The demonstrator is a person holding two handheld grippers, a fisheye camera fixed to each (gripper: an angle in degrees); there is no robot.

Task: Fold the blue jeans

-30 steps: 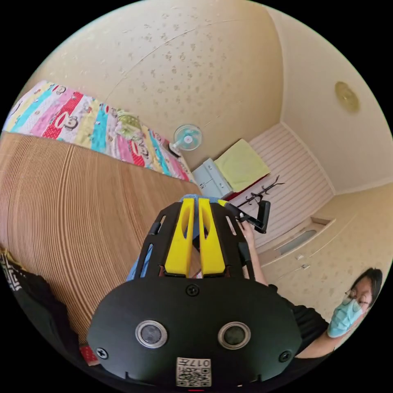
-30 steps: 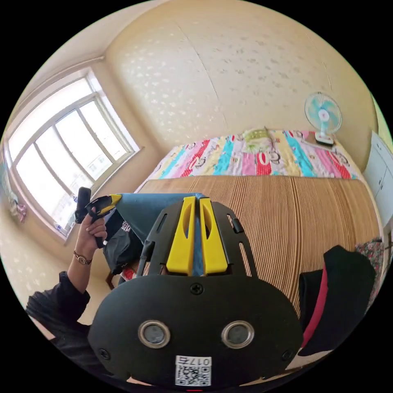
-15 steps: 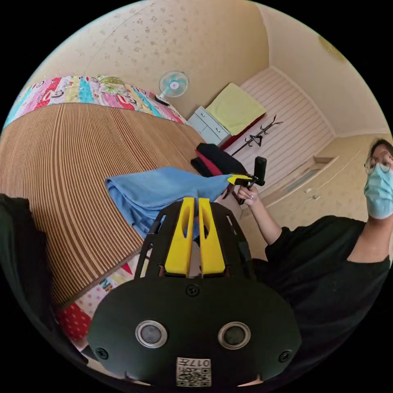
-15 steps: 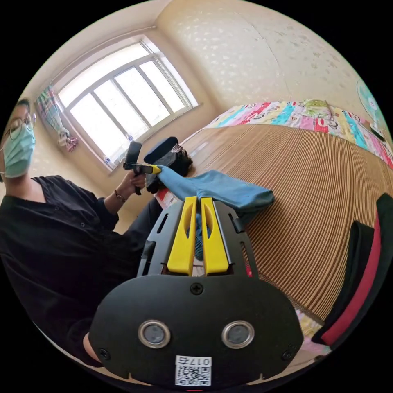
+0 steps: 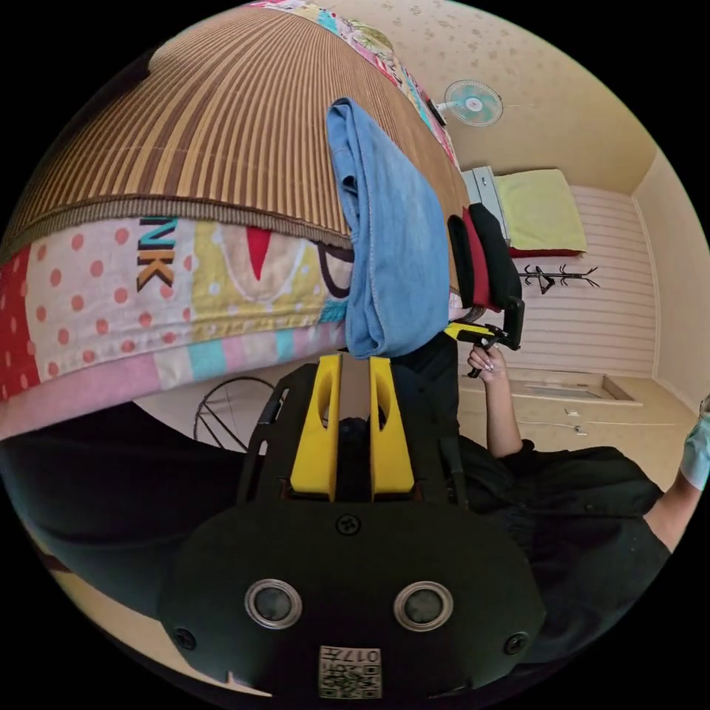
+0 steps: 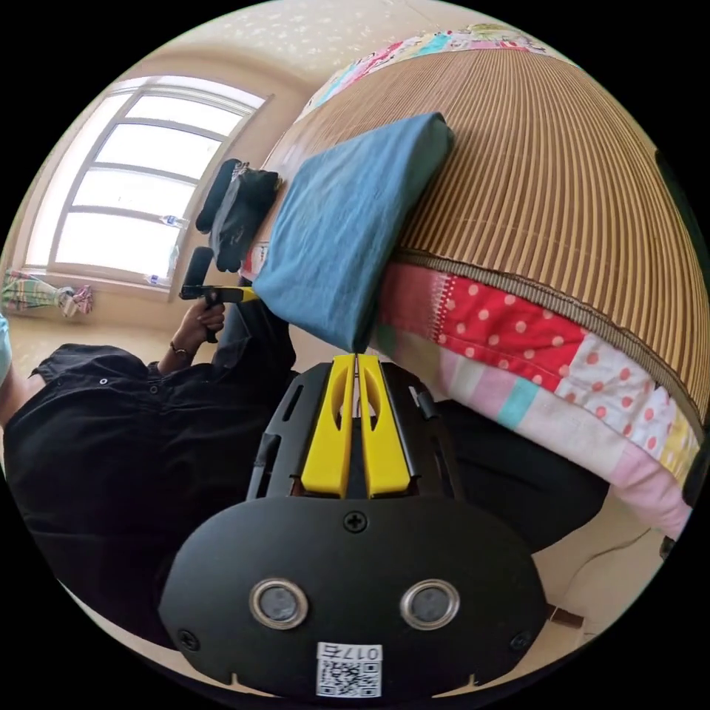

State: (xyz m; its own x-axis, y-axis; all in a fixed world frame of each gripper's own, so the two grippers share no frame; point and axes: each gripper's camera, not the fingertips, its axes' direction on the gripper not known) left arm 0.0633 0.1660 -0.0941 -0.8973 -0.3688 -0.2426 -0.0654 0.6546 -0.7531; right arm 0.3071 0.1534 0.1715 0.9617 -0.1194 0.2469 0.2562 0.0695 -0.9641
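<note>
At the near edge of the bed, low down: left gripper (image 5: 352, 362), in the left gripper view, has its yellow jaws parted with a clear gap, tips just below the hanging end of the blue jeans (image 5: 388, 244) and gripping nothing. Right gripper (image 6: 358, 360), in the right gripper view, has its jaws pressed together with tips at the lower corner of the jeans (image 6: 344, 229); cannot tell whether a scrap of denim is caught between them or they merely meet below it.

Jeans lie as a folded bundle across the bamboo mat (image 6: 562, 177), one end draped over the mat's edge and down the patterned quilt (image 5: 155, 296). Judgement: the overhang puts the free end within reach of both grippers from where the person (image 6: 111, 436) sits by the bed, ready for another fold or for squaring up.

Each gripper also shows in the other's view, held out at the far corner of the draped end (image 5: 484, 334) (image 6: 214, 293), so the two flank its width.

Further off on the mat: a black-and-red garment pile (image 5: 484, 255) to one side, a dark garment pile (image 6: 237, 207) to the other.

Beyond: fan (image 5: 473, 102), coat rack (image 5: 558, 277), window (image 6: 133, 185).
</note>
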